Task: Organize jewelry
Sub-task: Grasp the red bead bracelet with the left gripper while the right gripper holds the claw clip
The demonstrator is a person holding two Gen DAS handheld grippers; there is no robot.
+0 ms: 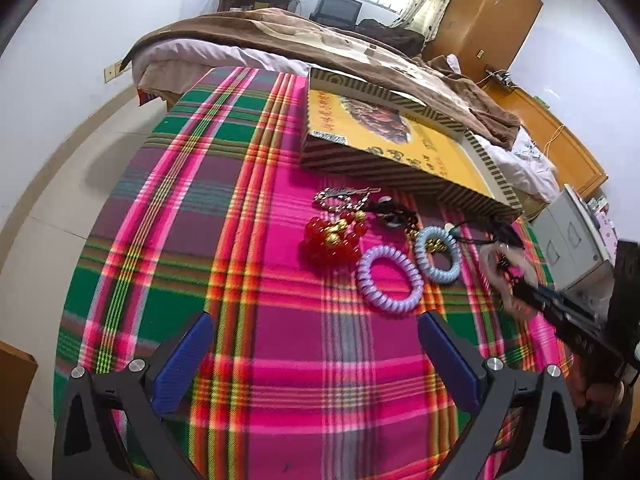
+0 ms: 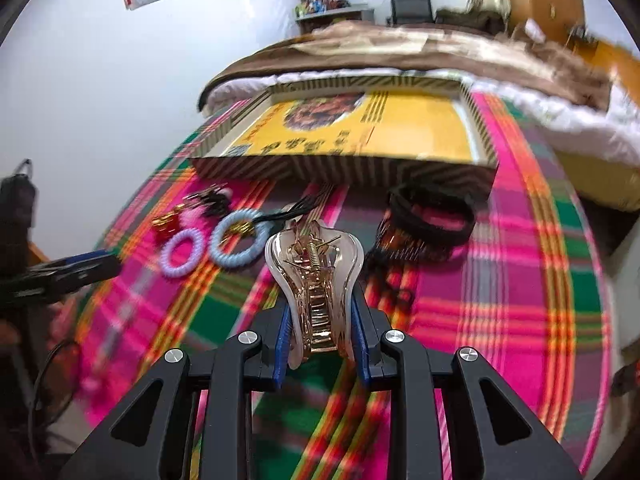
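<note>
My right gripper (image 2: 320, 312) is shut on a clear and gold claw hair clip (image 2: 316, 272), held above the plaid cloth; it also shows in the left wrist view (image 1: 504, 276). My left gripper (image 1: 316, 344) is open and empty, just short of the purple coil hair tie (image 1: 390, 284). Beside that lie a blue coil tie (image 1: 438, 256), a red bead bracelet (image 1: 332, 236), a silver chain (image 1: 344, 196) and dark pieces (image 1: 392, 212). Black hair bands (image 2: 432, 216) and a brown comb (image 2: 404, 240) lie right of the clip. A yellow striped box (image 1: 400, 140) stands behind, also seen in the right wrist view (image 2: 360, 128).
The plaid cloth (image 1: 240, 240) covers the work surface. A bed with a brown blanket (image 1: 280, 36) lies behind the box. A wooden wardrobe (image 1: 488, 12) and a grey cabinet (image 1: 576, 236) stand at the right.
</note>
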